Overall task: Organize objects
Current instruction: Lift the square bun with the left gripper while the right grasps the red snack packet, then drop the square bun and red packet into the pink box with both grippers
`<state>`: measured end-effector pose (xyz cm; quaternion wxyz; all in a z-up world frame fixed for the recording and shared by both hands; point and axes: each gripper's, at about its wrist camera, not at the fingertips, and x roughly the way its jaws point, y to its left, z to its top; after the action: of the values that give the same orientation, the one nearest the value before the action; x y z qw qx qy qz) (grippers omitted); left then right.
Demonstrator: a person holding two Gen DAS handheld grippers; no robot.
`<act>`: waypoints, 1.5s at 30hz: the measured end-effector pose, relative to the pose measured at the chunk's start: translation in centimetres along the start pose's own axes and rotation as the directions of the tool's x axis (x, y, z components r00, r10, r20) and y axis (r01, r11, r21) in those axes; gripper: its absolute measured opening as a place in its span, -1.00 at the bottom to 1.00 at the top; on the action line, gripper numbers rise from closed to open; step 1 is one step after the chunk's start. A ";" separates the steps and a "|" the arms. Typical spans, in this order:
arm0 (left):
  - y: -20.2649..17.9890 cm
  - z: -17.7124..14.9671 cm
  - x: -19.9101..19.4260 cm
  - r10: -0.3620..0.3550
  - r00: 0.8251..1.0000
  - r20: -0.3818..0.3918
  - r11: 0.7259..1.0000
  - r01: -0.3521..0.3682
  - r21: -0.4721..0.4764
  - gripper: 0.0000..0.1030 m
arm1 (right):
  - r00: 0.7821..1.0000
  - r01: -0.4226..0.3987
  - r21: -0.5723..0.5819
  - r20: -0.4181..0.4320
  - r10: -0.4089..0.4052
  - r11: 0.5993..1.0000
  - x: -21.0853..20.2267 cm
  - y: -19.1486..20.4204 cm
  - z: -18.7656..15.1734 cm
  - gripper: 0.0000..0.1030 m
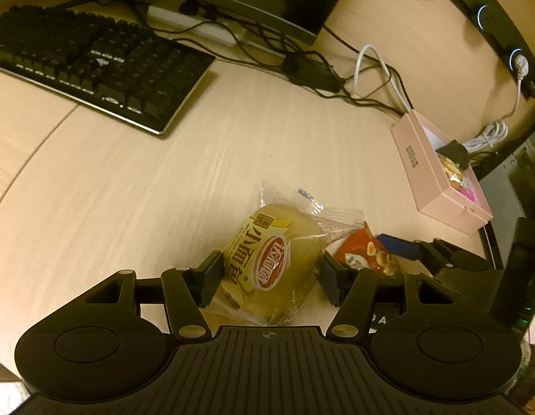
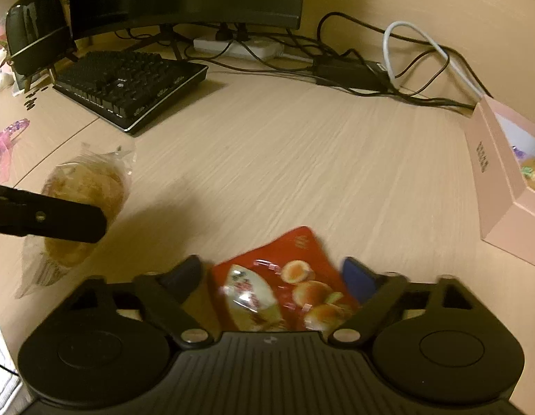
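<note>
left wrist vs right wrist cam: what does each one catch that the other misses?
Left wrist only: the printed front of the bread packet between the left hand-held gripper fingers, and wall sockets at upper right.

Right wrist only: a black speaker beside the monitor, and a pink hair clip at the desk's left edge.

Both: the red snack packet in the right hand-held gripper, the keyboard, the open pink box, the power strip and cables.
</note>
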<state>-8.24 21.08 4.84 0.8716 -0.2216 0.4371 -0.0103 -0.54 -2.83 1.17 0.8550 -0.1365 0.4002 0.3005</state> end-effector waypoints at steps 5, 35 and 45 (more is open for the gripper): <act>-1.6 -0.2 0.9 -0.045 0.999 -0.028 0.998 0.046 0.031 0.23 | 0.999 0.045 0.010 -0.009 -0.045 0.999 -1.8 -1.1 -1.0 0.50; -26.4 7.1 8.3 -0.266 0.964 0.019 0.886 0.237 0.398 0.23 | 0.917 0.323 0.319 0.126 -0.378 0.891 -20.1 -17.9 -10.3 0.37; -33.6 8.7 19.8 -0.140 0.990 0.003 0.878 0.123 0.462 0.24 | 0.922 0.313 0.283 0.138 -0.362 0.907 -19.6 -20.6 -10.3 0.37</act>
<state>16.57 -10.12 7.60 0.9043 -0.0379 0.3902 -0.1687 -3.70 -31.75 9.47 0.9382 -0.0639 0.3237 0.1048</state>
